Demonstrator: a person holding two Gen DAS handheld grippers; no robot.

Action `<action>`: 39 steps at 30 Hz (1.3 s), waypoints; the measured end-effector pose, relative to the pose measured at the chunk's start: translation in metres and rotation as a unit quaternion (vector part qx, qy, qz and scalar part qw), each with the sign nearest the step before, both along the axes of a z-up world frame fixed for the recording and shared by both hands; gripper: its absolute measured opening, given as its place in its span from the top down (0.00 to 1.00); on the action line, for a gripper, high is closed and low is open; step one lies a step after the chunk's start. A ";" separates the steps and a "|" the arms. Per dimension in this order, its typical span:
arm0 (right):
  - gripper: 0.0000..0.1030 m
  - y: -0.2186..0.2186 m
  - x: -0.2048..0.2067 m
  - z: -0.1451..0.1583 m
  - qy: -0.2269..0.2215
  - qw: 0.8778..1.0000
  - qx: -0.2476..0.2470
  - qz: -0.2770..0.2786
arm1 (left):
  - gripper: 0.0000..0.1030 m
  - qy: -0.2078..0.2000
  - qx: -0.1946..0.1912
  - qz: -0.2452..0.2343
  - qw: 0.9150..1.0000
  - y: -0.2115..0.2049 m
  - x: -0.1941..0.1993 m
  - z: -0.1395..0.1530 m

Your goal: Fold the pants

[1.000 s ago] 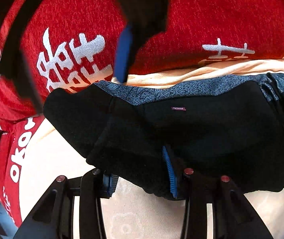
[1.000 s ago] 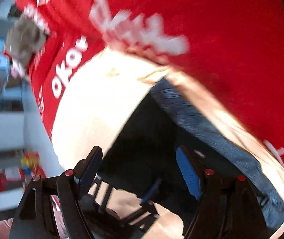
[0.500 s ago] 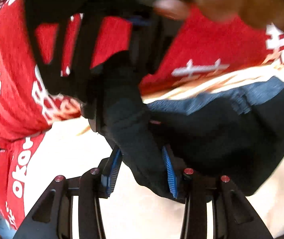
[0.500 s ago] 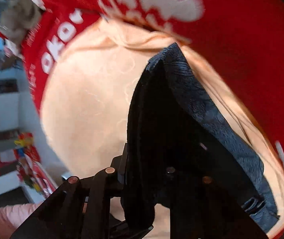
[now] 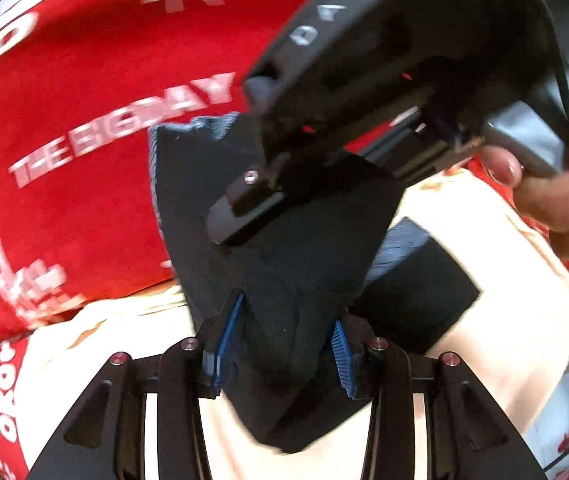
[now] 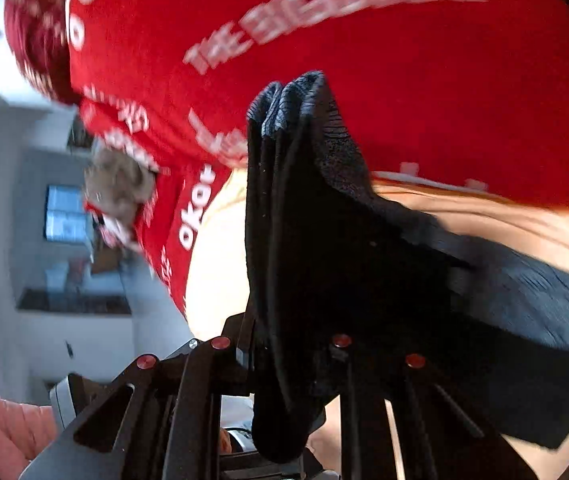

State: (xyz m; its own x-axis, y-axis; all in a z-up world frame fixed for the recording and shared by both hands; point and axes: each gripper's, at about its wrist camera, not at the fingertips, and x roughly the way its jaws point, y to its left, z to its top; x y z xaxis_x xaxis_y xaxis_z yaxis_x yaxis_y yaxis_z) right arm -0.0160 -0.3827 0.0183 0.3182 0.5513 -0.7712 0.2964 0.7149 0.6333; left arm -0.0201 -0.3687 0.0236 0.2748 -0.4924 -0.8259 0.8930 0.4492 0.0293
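The black pants (image 5: pixel 284 248) with a grey-blue waistband are lifted off the cream cloth. My left gripper (image 5: pixel 284 344) is shut on a bunched fold of them between its blue pads (image 5: pixel 226 336). The right gripper's black body (image 5: pixel 364 80) sits just above and beyond it, gripping the same fold higher up. In the right wrist view the pants (image 6: pixel 324 240) drape over my right gripper (image 6: pixel 296 360), which is shut on them; its fingertips are hidden by the cloth. The rest of the pants (image 6: pixel 524 320) trails down to the right.
A cream cloth (image 5: pixel 484 240) covers the surface, with a red cloth with white lettering (image 5: pixel 84 100) behind and left. The person's hand (image 5: pixel 564 192) holds the right gripper at the right. A room with a window (image 6: pixel 64 212) shows at left.
Both grippers have lifted the pants higher off the cream cloth and swung toward the red cloth. The right gripper now sits closer to the left gripper.
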 end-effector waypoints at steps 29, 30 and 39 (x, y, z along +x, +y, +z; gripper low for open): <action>0.78 -0.164 -0.216 -0.099 0.047 0.977 0.015 -0.206 | 0.23 0.057 0.112 -0.071 0.990 -0.092 -0.050 -0.090; 0.78 -0.160 -0.217 -0.096 0.050 0.977 0.007 -0.208 | 0.23 0.060 0.112 -0.062 0.990 -0.089 -0.048 -0.087; 0.72 -0.147 -0.235 -0.073 0.088 0.969 -0.122 -0.198 | 0.23 0.141 0.132 0.077 0.978 -0.030 0.016 -0.098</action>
